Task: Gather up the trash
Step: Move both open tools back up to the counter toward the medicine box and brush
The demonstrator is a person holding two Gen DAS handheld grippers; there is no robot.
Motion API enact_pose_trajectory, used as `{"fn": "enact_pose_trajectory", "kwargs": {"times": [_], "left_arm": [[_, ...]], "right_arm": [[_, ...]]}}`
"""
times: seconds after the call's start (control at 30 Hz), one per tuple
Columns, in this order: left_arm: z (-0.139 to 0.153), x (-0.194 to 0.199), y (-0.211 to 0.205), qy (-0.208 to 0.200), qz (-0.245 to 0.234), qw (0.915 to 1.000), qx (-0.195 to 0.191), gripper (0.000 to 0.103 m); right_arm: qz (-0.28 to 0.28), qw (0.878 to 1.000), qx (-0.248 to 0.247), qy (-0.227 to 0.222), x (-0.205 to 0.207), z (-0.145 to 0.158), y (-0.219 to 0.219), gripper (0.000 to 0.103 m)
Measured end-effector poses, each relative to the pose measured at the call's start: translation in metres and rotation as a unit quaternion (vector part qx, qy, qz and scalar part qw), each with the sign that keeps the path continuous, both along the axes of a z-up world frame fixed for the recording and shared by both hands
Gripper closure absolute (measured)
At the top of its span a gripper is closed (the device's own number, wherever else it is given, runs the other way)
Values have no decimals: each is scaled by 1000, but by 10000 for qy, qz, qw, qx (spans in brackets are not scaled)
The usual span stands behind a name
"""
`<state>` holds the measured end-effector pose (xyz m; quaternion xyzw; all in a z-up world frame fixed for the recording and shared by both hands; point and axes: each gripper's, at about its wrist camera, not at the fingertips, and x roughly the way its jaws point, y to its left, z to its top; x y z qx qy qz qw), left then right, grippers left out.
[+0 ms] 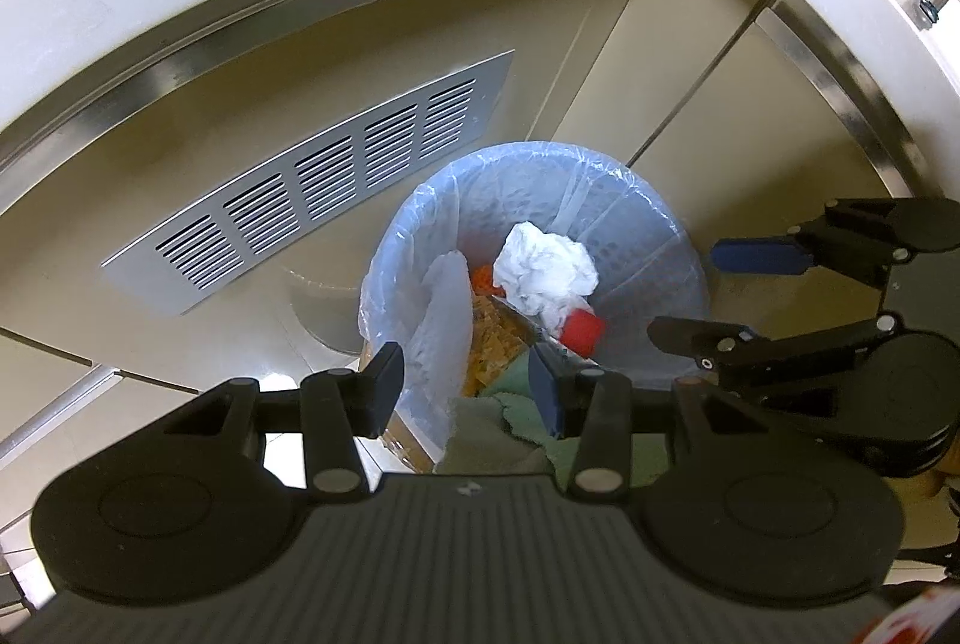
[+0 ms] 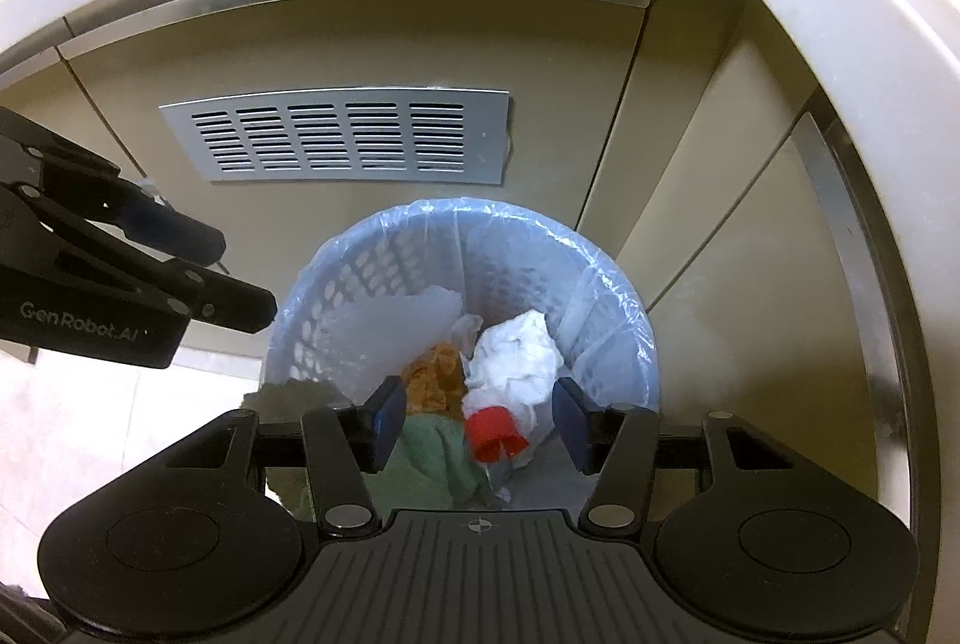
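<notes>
beige cabinet doors with a metal vent (image 2: 336,137) back the blue bin (image 2: 624,308), lined with a clear bag. my right fingers (image 2: 477,425) hang spread above it, grasping nothing; the white crumpled tissue (image 2: 516,350) lies inside on a red-capped bottle (image 2: 495,431) and a green cloth (image 2: 432,455). my left fingers (image 1: 465,383) hover spread and empty over the near rim.

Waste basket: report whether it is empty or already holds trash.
Holds trash. The lined waste basket contains a crumpled white tissue, a red cap, a green cloth and orange-brown scraps.
</notes>
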<state>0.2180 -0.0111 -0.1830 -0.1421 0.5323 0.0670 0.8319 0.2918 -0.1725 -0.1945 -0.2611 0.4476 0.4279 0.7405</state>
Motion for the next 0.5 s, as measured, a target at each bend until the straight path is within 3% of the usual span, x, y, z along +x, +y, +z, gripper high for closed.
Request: {"fn": "enact_pose_trajectory", "kwargs": {"times": [0.23, 0.5], "left_arm": [[9, -4, -1, -134, -8, 9999, 23, 62], [46, -12, 0, -683, -31, 9977, 8, 62]], "right_arm": [[66, 9999, 136, -67, -6, 17, -3, 49], [80, 9950, 825, -552, -14, 79, -11, 49]]}}
